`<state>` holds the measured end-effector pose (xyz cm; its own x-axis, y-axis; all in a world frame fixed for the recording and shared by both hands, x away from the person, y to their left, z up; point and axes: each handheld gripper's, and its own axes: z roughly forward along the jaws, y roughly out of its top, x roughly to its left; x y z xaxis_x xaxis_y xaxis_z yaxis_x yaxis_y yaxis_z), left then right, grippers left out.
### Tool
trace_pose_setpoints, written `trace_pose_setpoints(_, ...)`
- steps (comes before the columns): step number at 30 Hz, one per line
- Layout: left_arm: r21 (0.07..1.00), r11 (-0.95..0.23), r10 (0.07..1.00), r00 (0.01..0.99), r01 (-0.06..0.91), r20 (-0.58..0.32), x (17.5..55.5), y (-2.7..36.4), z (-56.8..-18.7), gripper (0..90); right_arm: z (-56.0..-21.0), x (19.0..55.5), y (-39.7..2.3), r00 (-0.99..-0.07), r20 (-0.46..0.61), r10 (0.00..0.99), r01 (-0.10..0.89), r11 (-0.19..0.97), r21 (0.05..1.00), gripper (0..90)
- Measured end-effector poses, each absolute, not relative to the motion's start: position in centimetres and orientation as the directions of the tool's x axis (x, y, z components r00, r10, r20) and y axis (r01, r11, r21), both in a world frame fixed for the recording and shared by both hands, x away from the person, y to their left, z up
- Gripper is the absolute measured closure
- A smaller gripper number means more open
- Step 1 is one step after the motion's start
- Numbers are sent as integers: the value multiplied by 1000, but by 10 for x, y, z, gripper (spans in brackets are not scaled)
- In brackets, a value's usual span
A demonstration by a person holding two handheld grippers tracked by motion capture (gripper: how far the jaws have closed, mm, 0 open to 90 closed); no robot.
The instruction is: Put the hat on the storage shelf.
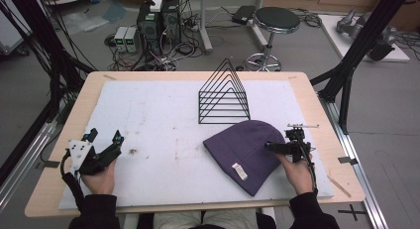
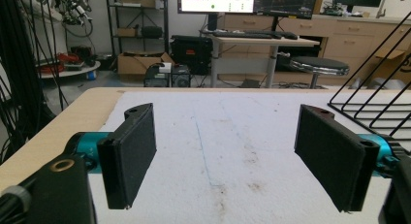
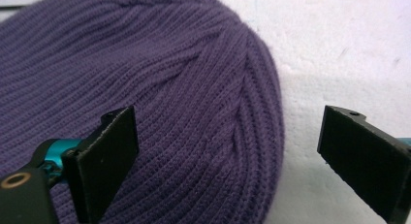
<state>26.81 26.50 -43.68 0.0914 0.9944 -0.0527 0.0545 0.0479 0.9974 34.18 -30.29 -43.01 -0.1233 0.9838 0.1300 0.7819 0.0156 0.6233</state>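
Purple ribbed knit, the beanie [image 1: 247, 152] lies flat on the white mat [image 1: 148, 120], right of centre and just in front of the wire rack [image 1: 224, 92]. Its rounded crown points to the person's right, its open cuff toward the near left, so the long axis runs crosswise. The right gripper [image 1: 286, 145] is at the crown's edge, jaws spread, one over the knit and one over the mat. The left gripper [image 1: 105, 139], also spread, rests well apart.
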Motion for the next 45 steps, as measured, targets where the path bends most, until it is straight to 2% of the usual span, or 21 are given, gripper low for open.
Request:
trace_pose_setpoints(9,997,53,994,92,49,-57,268,265,-437,234,-438,344,-300,-125,116,985,798,30,602,83)
trace_pose_setpoints(12,997,61,994,92,49,-65,269,265,-437,234,-436,342,-298,-135,115,984,791,37,611,212)
trace_pose_setpoints(20,997,61,994,88,46,-65,269,265,-437,241,-435,338,-294,-147,133,980,775,31,631,473)
trace_pose_setpoints(21,997,60,994,87,45,-63,269,264,-437,241,-436,337,-295,-149,156,976,771,15,637,581)
trace_pose_setpoints(22,997,61,994,89,45,-65,270,264,-437,241,-437,337,-299,-153,225,962,771,-26,636,633)
trace_pose_setpoints(26,997,62,993,94,47,-66,270,263,-437,244,-437,336,-304,-139,299,944,772,-87,630,751)
trace_pose_setpoints(31,997,62,993,97,46,-66,271,264,-437,245,-436,334,-300,-154,267,951,753,-62,655,771)
trace_pose_setpoints(45,997,64,990,126,42,-68,271,263,-437,276,-430,330,-302,-223,277,935,698,-46,715,769)
